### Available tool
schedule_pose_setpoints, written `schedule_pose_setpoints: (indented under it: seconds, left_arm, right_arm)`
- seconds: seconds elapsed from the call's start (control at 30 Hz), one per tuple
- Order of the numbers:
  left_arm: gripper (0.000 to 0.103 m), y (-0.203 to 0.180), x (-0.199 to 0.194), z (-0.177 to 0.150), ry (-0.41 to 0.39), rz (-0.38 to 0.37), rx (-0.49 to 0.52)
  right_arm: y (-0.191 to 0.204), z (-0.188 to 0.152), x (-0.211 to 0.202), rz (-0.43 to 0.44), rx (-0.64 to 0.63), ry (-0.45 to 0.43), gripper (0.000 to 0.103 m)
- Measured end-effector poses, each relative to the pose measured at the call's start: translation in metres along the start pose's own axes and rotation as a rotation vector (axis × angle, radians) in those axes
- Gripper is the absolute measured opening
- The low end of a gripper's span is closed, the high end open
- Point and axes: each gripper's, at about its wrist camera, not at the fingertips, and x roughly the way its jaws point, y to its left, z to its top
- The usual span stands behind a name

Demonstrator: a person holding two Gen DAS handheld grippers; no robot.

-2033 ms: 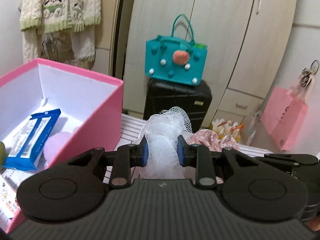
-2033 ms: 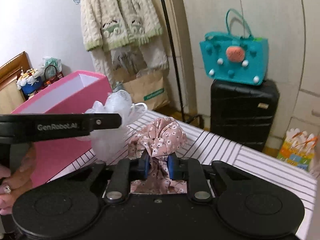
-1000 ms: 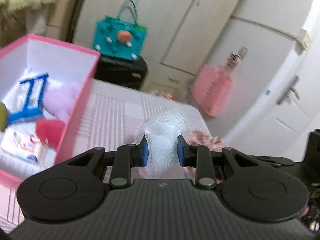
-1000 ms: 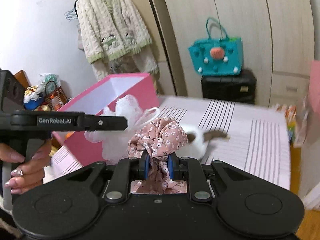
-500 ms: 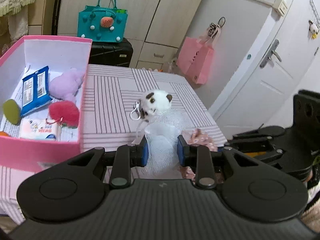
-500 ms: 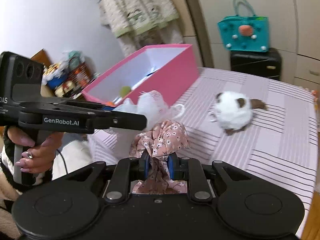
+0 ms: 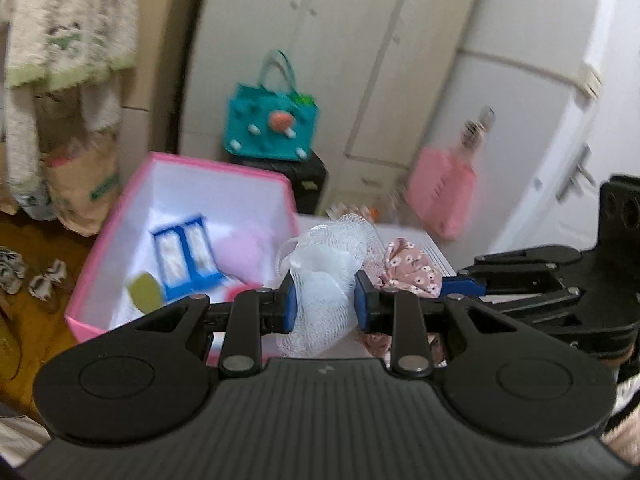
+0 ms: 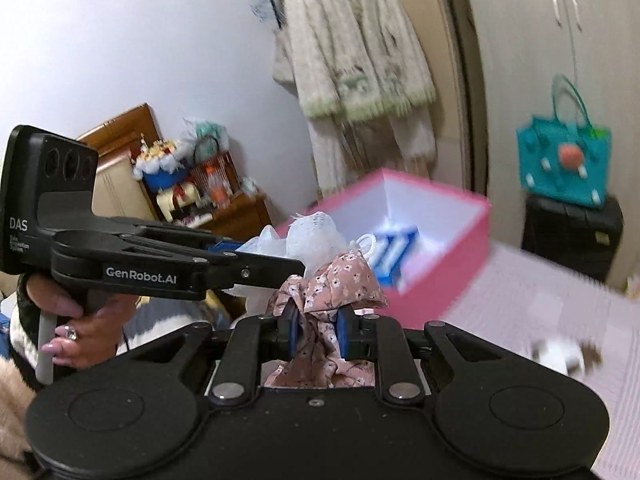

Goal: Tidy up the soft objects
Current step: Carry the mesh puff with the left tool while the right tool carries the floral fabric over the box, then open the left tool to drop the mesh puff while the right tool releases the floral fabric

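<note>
1. On the far left of the room, a cream knitted cardigan (image 7: 68,20) hangs against the wall, with a brown paper bag (image 7: 86,196) on the wooden floor below it.
2. Left of centre, an open pink box (image 7: 180,240) sits on the table. Inside lie a blue-and-white packet (image 7: 184,252), a pale purple plush (image 7: 240,250) and an olive-green item; all are blurred.
3. At centre, the left gripper (image 7: 323,306) is clamped on a white mesh bath pouf (image 7: 326,268), held in the air near the box's right wall. The pouf looks very light, springy and easily squashed; a pinch through its gathered middle seems the surest hold, since loose netting could snag on the pads.
4. Just right of it, the right gripper (image 8: 316,330) is closed on a pink floral fabric scrunchie (image 8: 332,284), also lifted clear of the table. This looks limp and weightless, likely to droop, so gripping the bunched cloth suits it.
5. Farther right in the right wrist view, a small white-and-brown plush (image 8: 564,354) lies on the pink striped tablecloth (image 8: 540,300), blurred.
6. Behind, a teal bag (image 7: 272,128) rests on a black suitcase (image 7: 308,184) before pale wardrobe doors, and a pink bag (image 7: 440,200) hangs at the right.
</note>
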Motion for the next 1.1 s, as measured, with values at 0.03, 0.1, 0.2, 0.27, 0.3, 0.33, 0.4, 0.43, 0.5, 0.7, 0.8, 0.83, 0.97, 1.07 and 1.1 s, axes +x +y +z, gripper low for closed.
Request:
schedule_pose_setpoints:
  seconds: [0.03,0.1,0.2,0.27,0.3,0.33,0.4,0.43,0.5,0.7,0.8,0.83,0.97,1.07,1.1]
  left_arm:
    - [0.027,0.008,0.001,0.005,-0.015,0.013,-0.013]
    - [0.027,0.021,0.008,0.017,-0.039,0.049,-0.03]
    - [0.027,0.04,0.028,0.031,-0.05,0.112,-0.057]
    - [0.027,0.053,0.043,0.037,-0.04,0.143,-0.074]
    - [0.027,0.06,0.05,0.038,-0.031,0.157,-0.086]
    - [0.027,0.068,0.058,0.038,-0.023,0.171,-0.092]
    - [0.027,0.08,0.071,0.034,-0.007,0.196,-0.112]
    - [0.027,0.085,0.077,0.032,0.004,0.212,-0.118]
    - [0.027,0.093,0.087,0.027,0.022,0.246,-0.121]
    - [0.031,0.101,0.103,0.024,0.064,0.334,-0.094]
    - [0.038,0.092,0.095,0.024,0.055,0.351,-0.044]
    - [0.041,0.089,0.09,0.024,0.047,0.356,-0.029]
    - [0.047,0.076,0.063,0.026,0.007,0.367,0.026]
    - [0.051,0.061,0.04,0.027,-0.014,0.354,0.074]
    - [0.051,0.055,0.032,0.027,-0.02,0.349,0.088]
  right_arm:
    - [0.001,0.007,0.007,0.0,-0.003,-0.011,0.023]
    - [0.0,0.021,0.025,0.003,0.013,-0.015,0.023]
    - [-0.001,0.04,0.056,-0.033,0.013,-0.019,0.023]
    - [-0.004,0.048,0.077,-0.065,0.001,-0.015,0.023]
    - [-0.008,0.051,0.088,-0.072,0.001,-0.006,0.023]
    - [-0.012,0.052,0.097,-0.073,0.013,0.003,0.023]
    - [-0.023,0.052,0.116,-0.068,0.048,0.029,0.024]
    - [-0.027,0.051,0.122,-0.067,0.061,0.037,0.024]
    - [-0.033,0.047,0.139,-0.061,0.071,0.063,0.026]
    - [-0.035,0.033,0.162,-0.089,0.037,0.107,0.04]
    - [-0.035,0.033,0.158,-0.108,0.032,0.094,0.061]
    - [-0.036,0.033,0.151,-0.116,0.037,0.083,0.063]
    - [-0.032,0.035,0.118,-0.167,0.022,0.052,0.065]
    - [-0.023,0.032,0.086,-0.179,-0.007,0.016,0.065]
    - [-0.02,0.031,0.074,-0.18,-0.012,0.006,0.065]
